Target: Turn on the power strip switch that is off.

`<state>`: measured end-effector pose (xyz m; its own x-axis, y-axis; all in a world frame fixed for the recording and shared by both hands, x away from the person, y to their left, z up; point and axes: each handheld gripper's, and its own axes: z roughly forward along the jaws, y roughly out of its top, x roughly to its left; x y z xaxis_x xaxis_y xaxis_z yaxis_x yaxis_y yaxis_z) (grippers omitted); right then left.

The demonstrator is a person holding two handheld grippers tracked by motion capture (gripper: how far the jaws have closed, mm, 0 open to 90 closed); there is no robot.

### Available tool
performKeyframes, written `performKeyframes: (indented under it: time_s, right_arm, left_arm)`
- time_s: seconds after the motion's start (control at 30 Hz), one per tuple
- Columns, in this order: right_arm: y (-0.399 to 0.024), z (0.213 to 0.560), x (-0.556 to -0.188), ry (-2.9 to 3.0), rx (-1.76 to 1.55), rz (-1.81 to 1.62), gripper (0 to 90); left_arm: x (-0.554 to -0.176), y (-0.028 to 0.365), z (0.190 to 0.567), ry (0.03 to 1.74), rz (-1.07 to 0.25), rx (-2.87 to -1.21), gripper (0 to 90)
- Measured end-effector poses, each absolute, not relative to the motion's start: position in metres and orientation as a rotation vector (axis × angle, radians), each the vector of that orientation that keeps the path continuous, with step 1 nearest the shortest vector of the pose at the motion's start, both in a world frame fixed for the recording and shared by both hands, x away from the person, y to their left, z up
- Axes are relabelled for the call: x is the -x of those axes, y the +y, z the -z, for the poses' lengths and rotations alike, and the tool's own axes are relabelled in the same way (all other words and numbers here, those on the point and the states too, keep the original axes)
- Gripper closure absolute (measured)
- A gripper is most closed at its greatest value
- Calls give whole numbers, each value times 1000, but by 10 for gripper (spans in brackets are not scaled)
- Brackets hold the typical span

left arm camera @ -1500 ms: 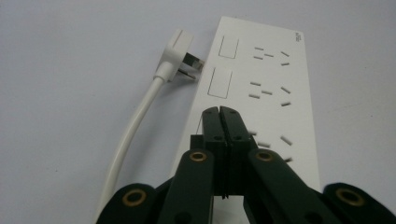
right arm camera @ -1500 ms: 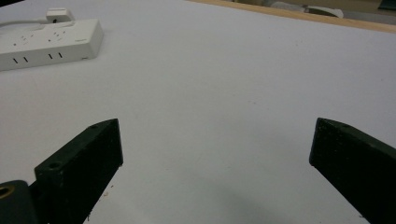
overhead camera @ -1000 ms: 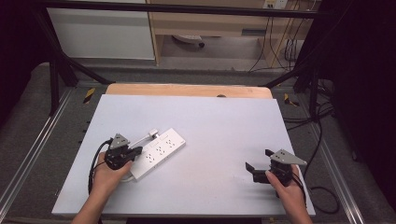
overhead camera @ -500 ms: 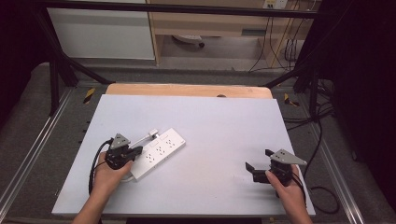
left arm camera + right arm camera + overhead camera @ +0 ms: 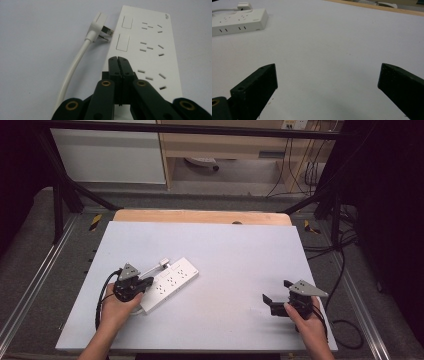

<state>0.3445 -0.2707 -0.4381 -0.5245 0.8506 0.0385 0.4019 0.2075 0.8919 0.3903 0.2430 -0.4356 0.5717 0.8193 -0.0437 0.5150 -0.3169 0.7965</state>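
A white power strip (image 5: 169, 282) lies slanted on the left half of the white table (image 5: 225, 250). Its white plug (image 5: 98, 25) rests on the table beside the strip's far end, prongs toward the strip, and its cord (image 5: 72, 67) runs back along the strip's side. My left gripper (image 5: 146, 283) hovers over the strip's near end, its jaws pressed together with nothing between them (image 5: 117, 59). My right gripper (image 5: 276, 295) sits low over the bare table at the right, jaws spread wide and empty (image 5: 325, 82). The strip (image 5: 238, 21) lies far off in the right gripper view.
A wooden board edge (image 5: 200, 216) runs along the table's far side. Metal frame rails (image 5: 30, 285) flank the table. Cables (image 5: 345, 270) trail on the floor at the right.
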Motion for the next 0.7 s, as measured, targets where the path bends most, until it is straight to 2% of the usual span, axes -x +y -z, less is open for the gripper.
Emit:
performKeyframes:
  time_s: [0.7]
  right_arm:
    - [-271, 438, -345, 2024, -1167, -1276, 29]
  left_arm:
    - [-391, 247, 438, 1076, -452, -1982, 900]
